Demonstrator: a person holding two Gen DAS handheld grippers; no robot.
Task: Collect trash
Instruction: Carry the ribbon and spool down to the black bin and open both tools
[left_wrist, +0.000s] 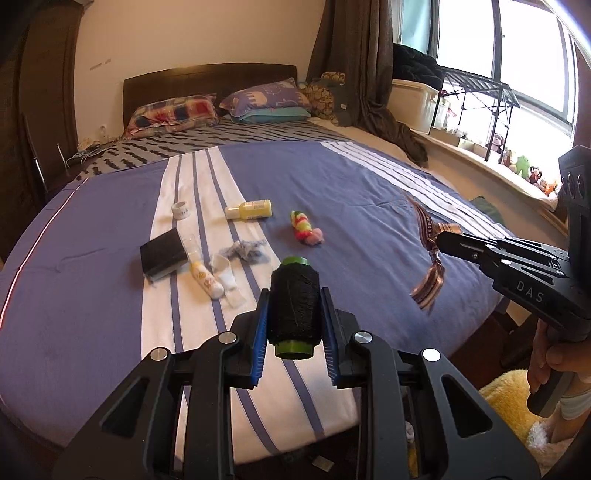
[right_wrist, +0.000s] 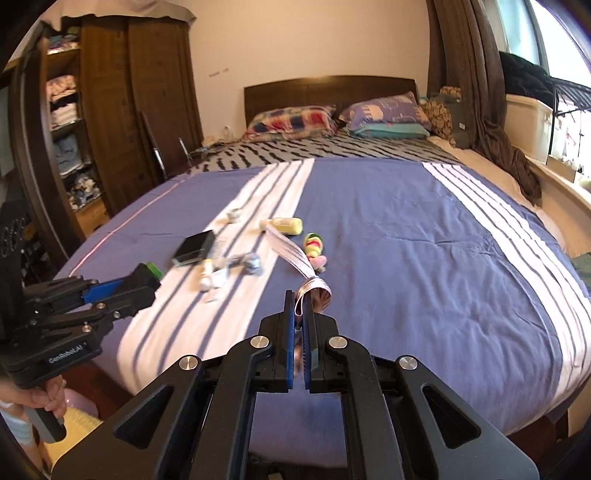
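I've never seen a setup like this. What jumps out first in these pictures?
Two black handheld grippers hover over a blue-and-white striped bedspread. The left gripper clamps a black thread spool with green ends; the right gripper pinches a striped fabric ribbon. Small bottles and scraps lie scattered mid-bed.

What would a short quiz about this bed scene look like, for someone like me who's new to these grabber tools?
1. True or false: the left gripper holds a black thread spool with green ends.
2. What does the right gripper pinch?
A. a yellow bottle
B. a striped ribbon
C. a pillow
3. On which stripe of the bedspread does the black box lie, white or blue?

Key: 1 true. 2 B, the striped ribbon. 3 white; the yellow bottle lies there too.
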